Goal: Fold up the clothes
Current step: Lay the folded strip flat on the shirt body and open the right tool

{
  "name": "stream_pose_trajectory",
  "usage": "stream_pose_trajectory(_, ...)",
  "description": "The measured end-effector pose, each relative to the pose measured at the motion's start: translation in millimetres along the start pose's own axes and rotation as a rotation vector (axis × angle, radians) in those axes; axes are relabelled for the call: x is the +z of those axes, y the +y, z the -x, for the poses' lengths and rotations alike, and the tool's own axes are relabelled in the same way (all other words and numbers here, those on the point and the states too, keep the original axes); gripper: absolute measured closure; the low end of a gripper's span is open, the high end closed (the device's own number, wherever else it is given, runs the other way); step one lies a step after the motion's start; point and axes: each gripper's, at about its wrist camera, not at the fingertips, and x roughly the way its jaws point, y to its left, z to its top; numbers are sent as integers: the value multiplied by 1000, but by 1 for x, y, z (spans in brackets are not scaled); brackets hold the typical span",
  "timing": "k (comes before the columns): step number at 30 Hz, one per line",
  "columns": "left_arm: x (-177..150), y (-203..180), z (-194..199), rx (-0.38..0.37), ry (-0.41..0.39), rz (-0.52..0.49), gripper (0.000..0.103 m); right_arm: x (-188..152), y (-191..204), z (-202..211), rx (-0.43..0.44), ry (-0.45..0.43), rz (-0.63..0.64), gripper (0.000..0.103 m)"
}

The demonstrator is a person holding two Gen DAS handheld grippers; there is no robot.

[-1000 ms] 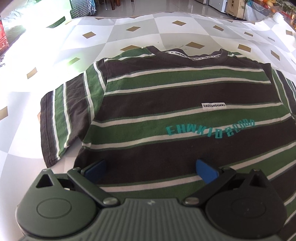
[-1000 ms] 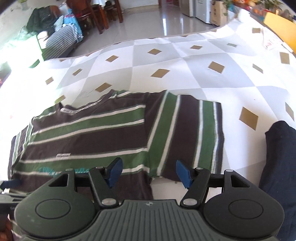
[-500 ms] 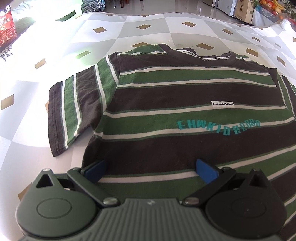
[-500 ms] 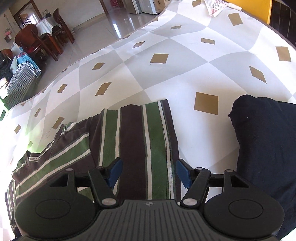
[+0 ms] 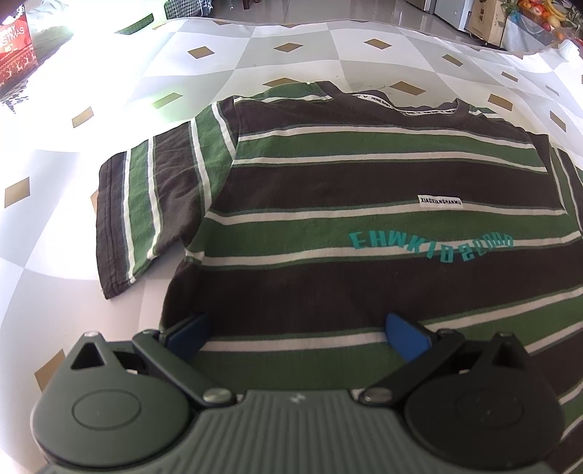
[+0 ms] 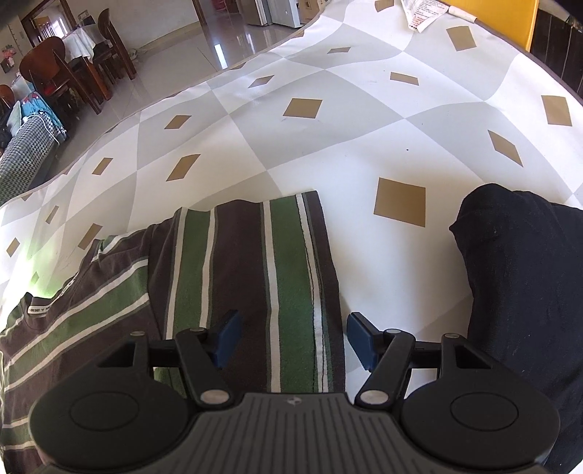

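A brown, green and white striped T-shirt (image 5: 364, 226) lies flat, front up, on the table with its collar at the far side. Over the lower left part of its body hovers my left gripper (image 5: 295, 333), open wide with only flat cloth below. The shirt's right sleeve (image 6: 288, 277) stretches away from me in the right wrist view. My right gripper (image 6: 291, 339) is open above that sleeve's outer edge; its left pad is over the cloth and its right pad over bare table. Neither gripper grips anything.
The table wears a white and grey cloth with tan diamonds (image 6: 364, 120). A dark navy garment (image 6: 524, 291) lies just right of the sleeve. Papers (image 6: 422, 14) sit at the far right corner. Chairs (image 6: 58, 73) and a tiled floor lie beyond the far edge.
My right gripper has swung to the right along the shirt, from over the body to over the right sleeve, and rolled. The left gripper has stayed over the shirt's lower left.
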Motion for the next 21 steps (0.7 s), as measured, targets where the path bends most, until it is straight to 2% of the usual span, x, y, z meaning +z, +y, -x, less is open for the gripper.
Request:
stream_pose_trajectory(3,0,0,0,3,1,2,0,-2,9,0,-7,-17,52,55)
stream_pose_trajectory(7,1,0,0,4,9,6,0,-3,18,0,24,-28,86,87)
stream_pose_trajectory(8,1,0,0,3,10,5,0,-3,19,0,33,-28,89,92)
stream_pose_trajectory(11,1,0,0,3,13,4,0,-3,21,2,36,-38,89,96)
stream_pose_trajectory(21,1,0,0,5,19,8,0,4,37,23,104,-127,112,97)
